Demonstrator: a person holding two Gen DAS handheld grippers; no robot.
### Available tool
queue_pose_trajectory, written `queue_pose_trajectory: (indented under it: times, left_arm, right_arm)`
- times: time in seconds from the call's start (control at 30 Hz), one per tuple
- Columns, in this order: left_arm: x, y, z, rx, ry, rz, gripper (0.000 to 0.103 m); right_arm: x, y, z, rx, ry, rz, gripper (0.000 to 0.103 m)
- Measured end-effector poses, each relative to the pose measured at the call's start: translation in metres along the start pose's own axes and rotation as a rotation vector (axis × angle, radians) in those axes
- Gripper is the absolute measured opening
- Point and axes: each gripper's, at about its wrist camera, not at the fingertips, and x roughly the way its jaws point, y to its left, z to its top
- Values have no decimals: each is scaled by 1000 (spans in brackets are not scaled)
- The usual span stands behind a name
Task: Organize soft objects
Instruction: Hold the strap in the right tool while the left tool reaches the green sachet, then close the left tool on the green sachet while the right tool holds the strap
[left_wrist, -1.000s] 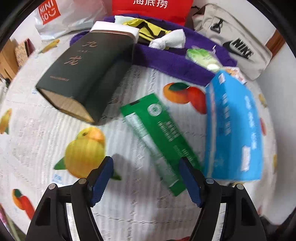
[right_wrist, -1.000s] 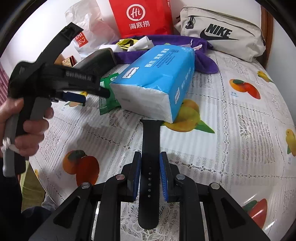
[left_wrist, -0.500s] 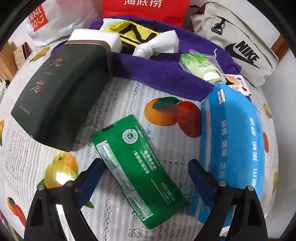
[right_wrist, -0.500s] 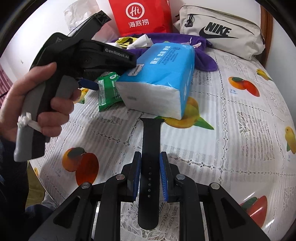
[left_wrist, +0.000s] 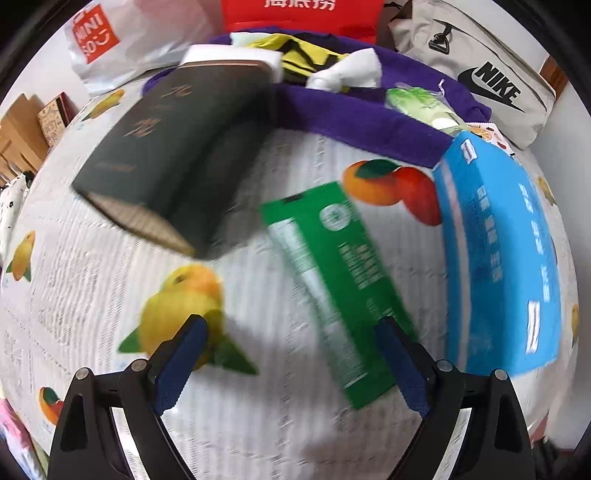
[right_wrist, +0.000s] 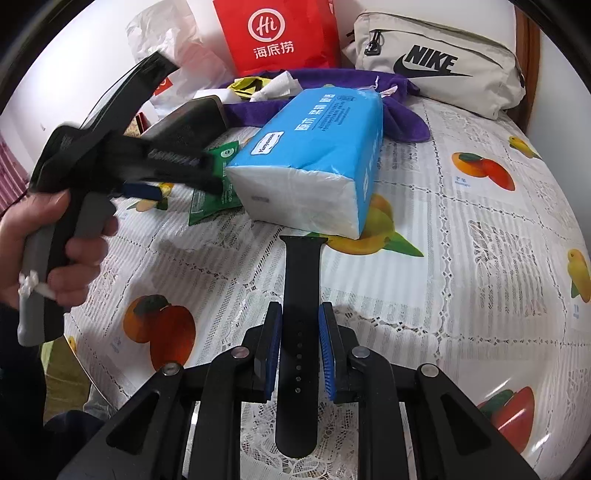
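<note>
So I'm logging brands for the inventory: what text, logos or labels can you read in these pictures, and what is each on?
"NIKE" with swoosh: beige pouch.
"Hi" and "海底捞": red bag.
"MINI SO": white plastic bag.
"九龙" in gold: dark box, blurred, so uncertain.
Blue tissue pack: white Chinese lettering, too small to read.
Green sachet: round seal and print, blurred.
Left gripper: white body lettering, blurred.

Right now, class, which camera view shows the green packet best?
The left wrist view: the green packet lies almost whole, though blurred. The right wrist view shows only its end, hidden behind the left gripper and blue tissue pack.
</note>
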Motion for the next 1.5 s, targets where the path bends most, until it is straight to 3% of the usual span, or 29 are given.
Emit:
queue_pose_trajectory:
  times: [0.2,0.37,0.5,0.57,0.63,0.77,0.87,1.2,1.3,1.37,1.43,1.5]
  left_arm:
    - [-10,10,-4,14,0,-104,91]
    - [1,-8,22,-17,-9,-146,91]
    - [9,-21,32,-17,-18,-79,92]
    - [17,-35,37,17,-28,-28,97]
    - [21,-35,36,19,-29,-23,103]
    - [23,-34,37,19,-32,-9,103]
    - [21,-21,30,13,-28,43,103]
    - [15,-11,17,59,-27,6,101]
    - [10,-16,20,87,-50,16,92]
    - [5,-21,19,99,-73,12,74]
    - [-1,-25,16,124,-91,-1,43]
    - [-5,-26,11,139,-89,-22,40]
  right_arm:
    - [-1,2,-1,-8,3,-5,20]
    - [-2,3,-1,-11,4,-3,20]
    - [-1,2,0,-9,7,6,20]
    - [1,1,1,-6,13,9,20]
    - [2,-1,2,-6,12,14,20]
    - [4,-2,5,-8,14,22,20]
    - [4,-4,6,-5,13,28,20]
    - [4,-3,6,-10,10,26,20]
    - [4,-2,6,-11,10,22,20]
    - [3,-2,7,-7,9,23,20]
    - [2,-1,6,-9,7,24,20]
    - [1,0,6,-12,3,21,20]
